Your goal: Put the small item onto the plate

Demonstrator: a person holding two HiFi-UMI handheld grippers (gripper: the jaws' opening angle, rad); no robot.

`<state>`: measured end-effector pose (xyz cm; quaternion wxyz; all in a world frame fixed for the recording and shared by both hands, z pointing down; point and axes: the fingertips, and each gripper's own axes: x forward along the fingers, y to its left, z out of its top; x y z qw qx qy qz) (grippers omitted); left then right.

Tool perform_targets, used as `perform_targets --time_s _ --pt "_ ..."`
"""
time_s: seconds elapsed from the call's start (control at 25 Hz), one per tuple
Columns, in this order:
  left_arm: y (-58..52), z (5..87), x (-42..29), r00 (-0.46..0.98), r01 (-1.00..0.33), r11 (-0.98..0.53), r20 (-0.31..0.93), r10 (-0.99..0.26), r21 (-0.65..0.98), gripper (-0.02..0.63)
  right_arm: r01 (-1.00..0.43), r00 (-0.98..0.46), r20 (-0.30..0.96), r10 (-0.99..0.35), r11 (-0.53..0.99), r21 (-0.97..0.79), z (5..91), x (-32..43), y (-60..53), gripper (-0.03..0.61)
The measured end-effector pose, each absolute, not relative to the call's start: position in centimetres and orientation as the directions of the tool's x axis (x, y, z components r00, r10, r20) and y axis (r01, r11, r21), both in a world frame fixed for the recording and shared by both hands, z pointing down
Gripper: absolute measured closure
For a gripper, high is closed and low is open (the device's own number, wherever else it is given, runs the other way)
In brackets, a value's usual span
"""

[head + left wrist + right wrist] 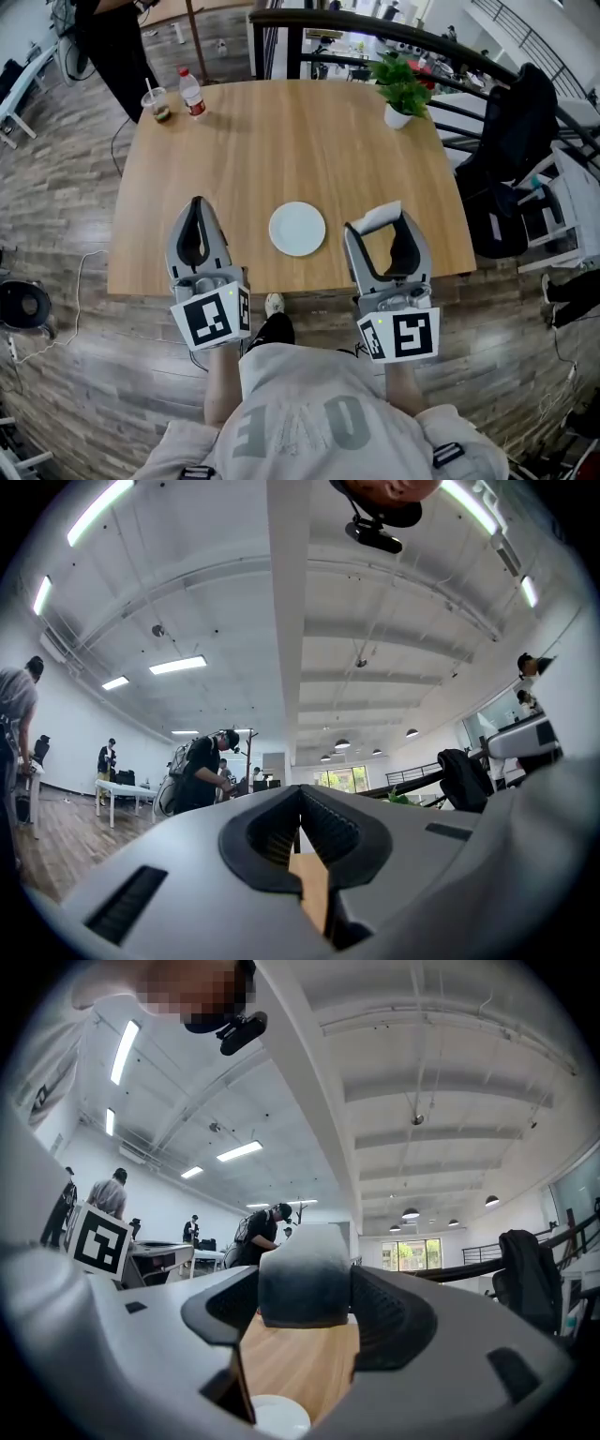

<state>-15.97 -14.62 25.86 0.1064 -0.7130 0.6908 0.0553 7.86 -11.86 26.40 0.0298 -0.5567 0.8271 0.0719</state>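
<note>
Right gripper [382, 232] is clamped on a small white soft block [379, 216] at its jaw tips. The block is held above the light wooden table [281, 141], just right of the round white plate [297, 228]. In the head view its long axis runs across the jaws, tilted up to the right. Only the right gripper view shows its grey-shaded face [305, 1274] rising above the jaws. Left gripper [196, 202] has its jaws together – empty.

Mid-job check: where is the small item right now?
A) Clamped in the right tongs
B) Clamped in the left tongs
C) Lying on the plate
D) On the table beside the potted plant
A: the right gripper view shows the small item clamped between the jaws of the right tongs, short of the plate on the table.
</note>
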Motion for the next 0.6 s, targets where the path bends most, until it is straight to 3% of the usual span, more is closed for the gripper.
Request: perform_targets --time_s 0.6 --pt "-27.3 26.1 -17.6 0.142 -0.985 -0.115 -0.217 -0.966 -0.131 0.606 -0.938 -0.346 -0.026 -0.938 0.345 0.040 28.5 3.4 -24.1 0.273"
